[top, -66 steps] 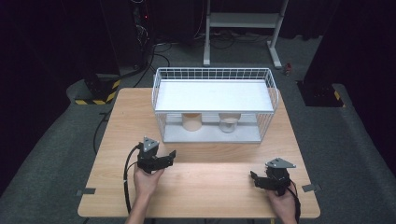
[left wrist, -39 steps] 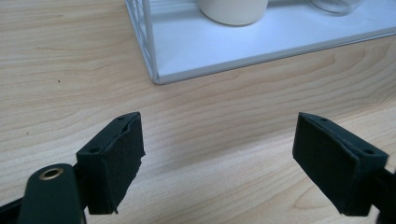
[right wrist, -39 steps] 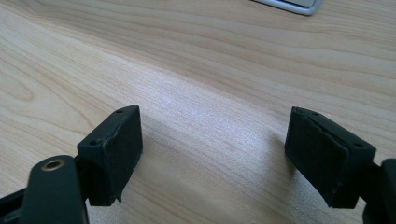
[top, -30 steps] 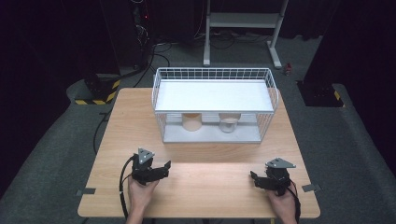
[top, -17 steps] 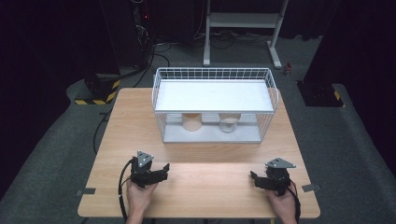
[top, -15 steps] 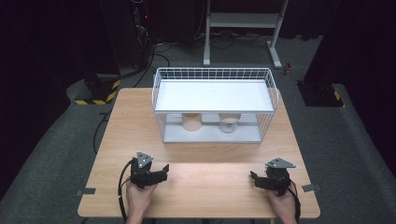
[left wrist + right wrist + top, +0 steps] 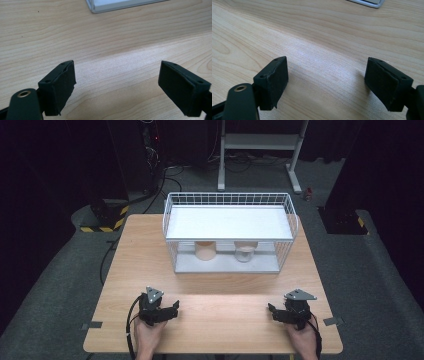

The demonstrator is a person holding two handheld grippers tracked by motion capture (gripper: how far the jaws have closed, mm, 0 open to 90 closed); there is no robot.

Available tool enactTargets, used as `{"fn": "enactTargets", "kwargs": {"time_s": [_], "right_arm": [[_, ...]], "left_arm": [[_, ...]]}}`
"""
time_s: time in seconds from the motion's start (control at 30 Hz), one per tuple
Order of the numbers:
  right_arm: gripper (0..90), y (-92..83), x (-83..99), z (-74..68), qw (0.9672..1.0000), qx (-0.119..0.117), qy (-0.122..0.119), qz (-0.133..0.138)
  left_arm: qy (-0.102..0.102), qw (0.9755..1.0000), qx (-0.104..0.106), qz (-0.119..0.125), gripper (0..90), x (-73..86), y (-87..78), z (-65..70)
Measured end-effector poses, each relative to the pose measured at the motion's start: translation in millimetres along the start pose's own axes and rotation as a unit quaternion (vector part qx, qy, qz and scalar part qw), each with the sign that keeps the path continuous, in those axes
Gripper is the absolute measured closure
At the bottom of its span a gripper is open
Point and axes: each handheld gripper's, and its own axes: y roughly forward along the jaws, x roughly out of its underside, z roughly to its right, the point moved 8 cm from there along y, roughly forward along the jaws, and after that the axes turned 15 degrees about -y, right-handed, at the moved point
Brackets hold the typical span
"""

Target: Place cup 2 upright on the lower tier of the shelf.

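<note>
Here the wooden counter (image 7: pixel 220 285) carries a white wire basket rack (image 7: pixel 230 232) at the middle of its far edge, with a flat white shelf on top and an open lower tier facing the person. In that lower tier stand two small containers side by side but apart: a tan cup (image 7: pixel 205 251) on the left and a clear jar (image 7: pixel 244 253) on the right, both well back from the near edge.

Down at the near edge, both hands rest on the wood. The left hand-held gripper (image 7: pixel 172 309) sits by the near-left corner, the right hand-held gripper (image 7: pixel 272 312) by the near-right corner, and the two point inward toward each other. In the left gripper view the left hand-held gripper (image 7: pixel 117 85) has its jaws spread wide with only bare wood grain between them; in the right gripper view the right hand-held gripper (image 7: pixel 325 82) is likewise spread and pinches nothing.

By my reading, this is a resting stance at the edge of the work, not a grasp: neither tool is near the rack. The next move most likely calls for lifting one hand, carrying it forward to the rack's open front, and lining the spread jaws level with the cup or the jar under the shelf, keeping clear of the wire frame above.
</note>
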Motion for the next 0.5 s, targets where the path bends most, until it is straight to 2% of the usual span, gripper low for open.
{"fn": "enactTargets", "kwargs": {"time_s": [0.5], "right_arm": [[19.0,0.0,0.0,0.0,1.0000,0.000,0.000,0.000]], "left_arm": [[0.003,0.9998,-0.018,-0.007,14.2,5.7,10.3,-6.5]]}}
